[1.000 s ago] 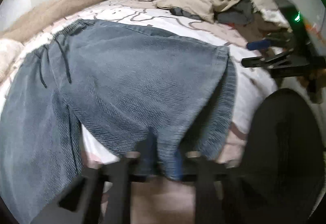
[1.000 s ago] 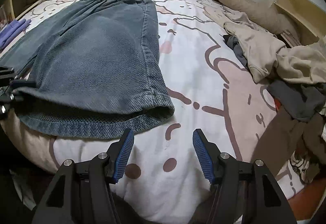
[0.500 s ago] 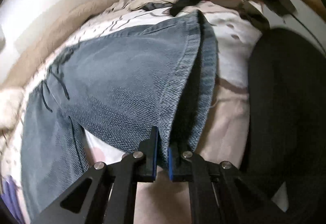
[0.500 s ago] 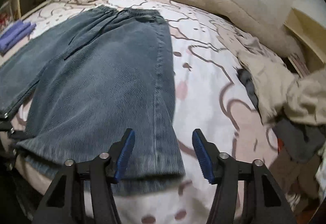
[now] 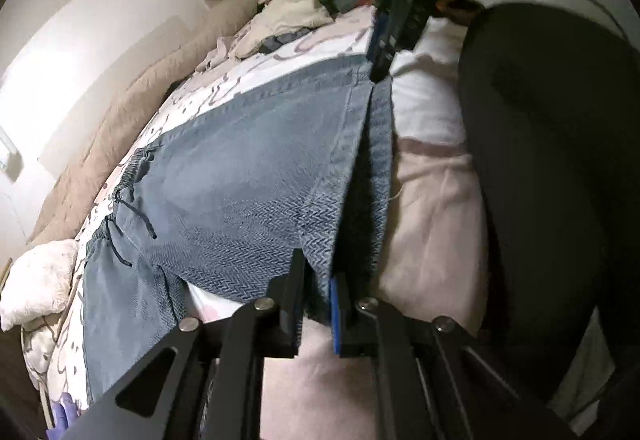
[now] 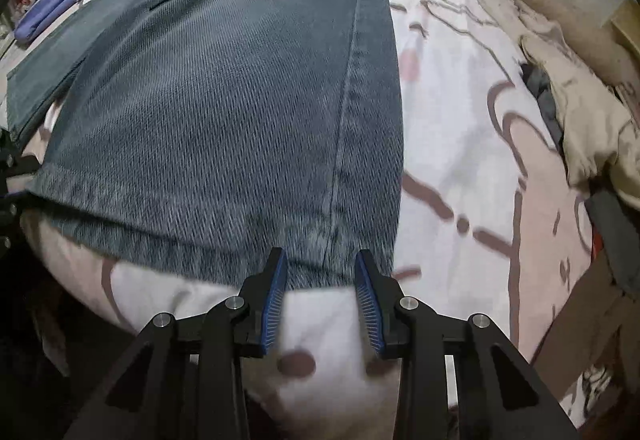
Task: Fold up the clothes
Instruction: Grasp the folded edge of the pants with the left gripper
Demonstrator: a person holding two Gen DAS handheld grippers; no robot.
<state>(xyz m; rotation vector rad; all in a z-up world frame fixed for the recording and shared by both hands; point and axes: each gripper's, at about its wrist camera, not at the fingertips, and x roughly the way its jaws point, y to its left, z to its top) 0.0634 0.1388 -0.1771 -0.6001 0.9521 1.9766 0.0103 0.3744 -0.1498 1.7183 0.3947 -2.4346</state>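
1. On the bed (image 6: 460, 143), the shorts (image 6: 224, 111) lie spread flat, waistband away from the person and leg hems at the near edge, which puts both hem corners within reach.
2. The left tool (image 5: 316, 304) is clamped on the hem of one leg at its inner corner; fabric fills the narrow gap between its pads, and the hem rises slightly off the sheet there, probably so that the corner can be carried.
3. The right tool (image 6: 320, 288) stands with its fingers apart, straddling the hem at the outer corner of the same leg, beside the side seam. The cloth lies between the pads, but they do not press it. This looks like the approach to a matching grip.
4. With both corners of that hem held, the leg could be lifted evenly and laid over; one grip alone would let the far side sag or twist.
5. A heap of beige clothes (image 6: 592, 135) sits near the right edge of the bed, well apart from the shorts, likely waiting its turn.
6. A purple item (image 6: 52, 11) lies beyond the other leg, clear of the fold.
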